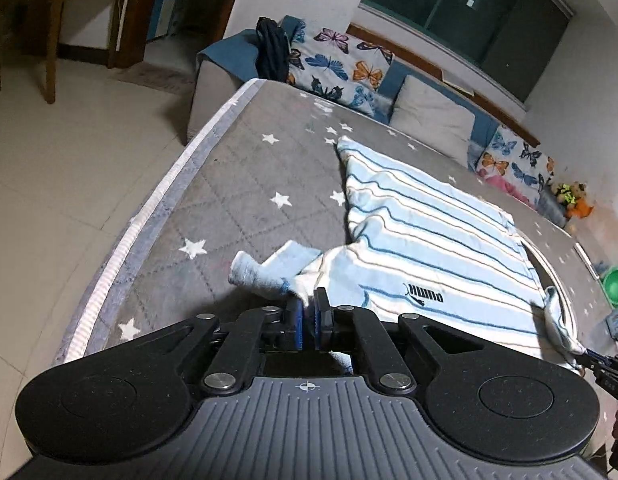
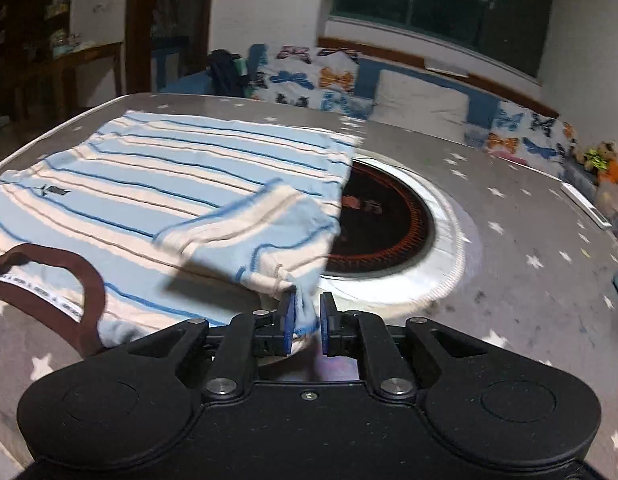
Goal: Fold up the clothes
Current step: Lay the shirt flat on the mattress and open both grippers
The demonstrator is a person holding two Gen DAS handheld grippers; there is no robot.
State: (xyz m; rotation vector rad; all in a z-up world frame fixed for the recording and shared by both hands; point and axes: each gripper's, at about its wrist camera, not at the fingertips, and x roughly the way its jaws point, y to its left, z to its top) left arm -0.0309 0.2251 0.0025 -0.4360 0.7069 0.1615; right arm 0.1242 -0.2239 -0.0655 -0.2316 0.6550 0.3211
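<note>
A light blue and white striped T-shirt (image 1: pixel 437 236) with a brown collar (image 2: pixel 65 280) lies spread on a grey star-patterned table cover (image 1: pixel 237 184). My left gripper (image 1: pixel 308 308) is shut on the shirt's left sleeve edge near the table's front. My right gripper (image 2: pixel 307 312) pinches the right sleeve (image 2: pixel 265 236), lifted and folded over the shirt body; its jaws stand slightly apart with cloth between them. The right gripper also shows in the left wrist view (image 1: pixel 589 358) at the far right.
A round black burner (image 2: pixel 385 224) with a white ring is set in the table, partly under the shirt. A sofa with butterfly cushions (image 1: pixel 341 68) runs behind the table. A green bowl (image 1: pixel 616 285) sits at the right. Tiled floor (image 1: pixel 69 168) lies to the left.
</note>
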